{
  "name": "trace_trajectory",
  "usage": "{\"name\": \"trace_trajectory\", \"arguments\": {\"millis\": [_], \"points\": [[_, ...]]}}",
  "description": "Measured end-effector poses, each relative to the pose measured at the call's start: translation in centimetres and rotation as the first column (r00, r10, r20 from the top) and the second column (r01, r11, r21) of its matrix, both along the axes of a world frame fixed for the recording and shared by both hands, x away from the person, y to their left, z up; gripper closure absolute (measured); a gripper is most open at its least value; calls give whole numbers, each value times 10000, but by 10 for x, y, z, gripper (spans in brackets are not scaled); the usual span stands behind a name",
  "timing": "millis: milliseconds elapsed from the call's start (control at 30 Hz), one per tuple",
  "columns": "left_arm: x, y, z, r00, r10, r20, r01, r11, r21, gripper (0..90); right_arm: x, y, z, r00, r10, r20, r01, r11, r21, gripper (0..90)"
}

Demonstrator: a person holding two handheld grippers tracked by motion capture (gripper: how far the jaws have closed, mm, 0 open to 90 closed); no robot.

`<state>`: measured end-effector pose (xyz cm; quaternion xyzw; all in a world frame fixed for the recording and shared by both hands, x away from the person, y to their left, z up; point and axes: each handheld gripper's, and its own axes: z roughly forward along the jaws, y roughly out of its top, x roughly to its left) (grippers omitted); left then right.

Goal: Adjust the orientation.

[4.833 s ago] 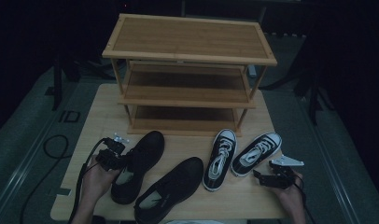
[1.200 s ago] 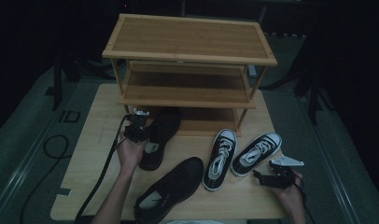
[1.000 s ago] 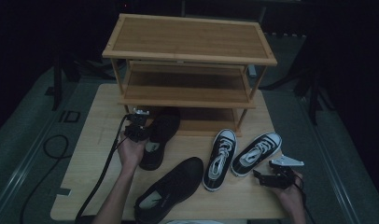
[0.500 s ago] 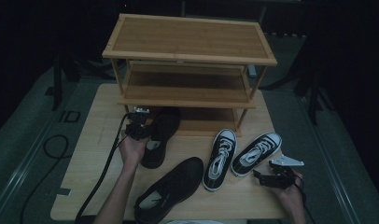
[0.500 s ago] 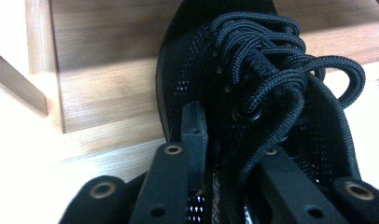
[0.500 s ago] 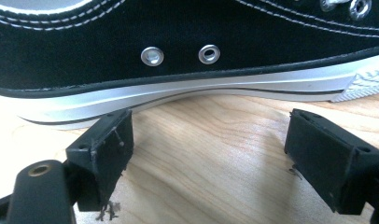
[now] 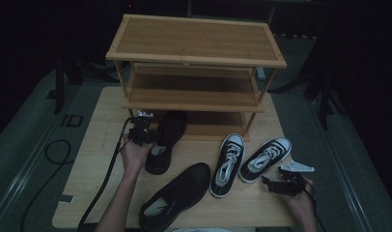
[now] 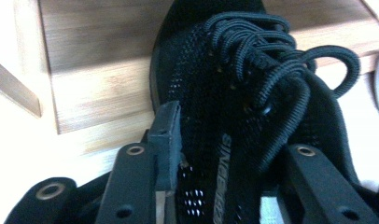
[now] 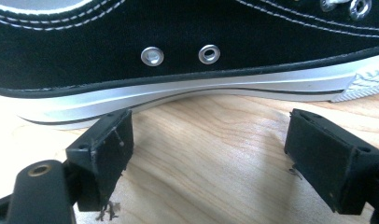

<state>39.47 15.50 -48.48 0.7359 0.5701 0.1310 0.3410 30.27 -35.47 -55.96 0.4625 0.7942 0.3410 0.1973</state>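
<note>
A black mesh lace-up shoe (image 7: 166,139) lies with its toe on the bottom shelf (image 7: 208,126) of a wooden three-tier shoe rack (image 7: 194,43). My left gripper (image 7: 145,135) holds it at its left side. In the left gripper view the jaws stand on either side of the shoe's (image 8: 234,93) tongue and laces, and the left gripper (image 8: 234,154) is shut on it. My right gripper (image 7: 272,182) rests open on the table beside a black-and-white sneaker (image 7: 264,159). In the right gripper view, that sneaker's (image 9: 201,37) white sole is just beyond the open right gripper (image 9: 215,154).
A second black shoe (image 7: 177,195) lies near the table's front edge. Another black-and-white sneaker (image 7: 226,157) lies between it and the right one. The wooden table (image 7: 97,159) stands on grey floor, with a cable (image 7: 54,150) at the left.
Since the earliest frame my left gripper has carried the black shoe from the front left up to the rack's bottom shelf. Over the last second it has barely shifted. The right gripper has stayed still.
</note>
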Motion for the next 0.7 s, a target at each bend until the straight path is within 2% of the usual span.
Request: {"name": "trace_trajectory", "arguments": {"millis": [133,233,500,533,567,600,633,667,700], "points": [[-5,3,3,9998,-143,110,144,9998,-156,575,0,0,0,10000,1,-2,-1,10000,-2,153],[-8,3,7,9993,-264,277,267,9996,-77,562,0,0,0,10000,0,-1,0,10000,-1,153],[-29,10,24,9937,-561,970,577,9982,-137,563,0,0,0,10000,-2,-3,2,10000,0,153],[-36,14,26,9901,-601,1265,623,9980,-140,640,0,0,0,10000,1,-1,-1,10000,0,153],[-36,14,26,9901,-601,1265,623,9980,-140,691,0,0,0,10000,1,-2,-1,10000,-1,153],[-40,16,28,9885,-642,1372,681,9974,-238,691,0,0,0,10000,1,-2,-1,10000,-1,153],[-43,19,30,9874,-658,1442,713,9969,-330,784,0,0,0,10000,1,0,-1,10000,-2,153],[-47,22,31,9853,-729,1547,796,9961,-373,784,0,0,0,10000,1,0,-1,10000,-2,153],[-51,24,33,9836,-776,1625,859,9953,-445,860,0,0,0,10000,12,16,-12,10000,-11,153]]}}
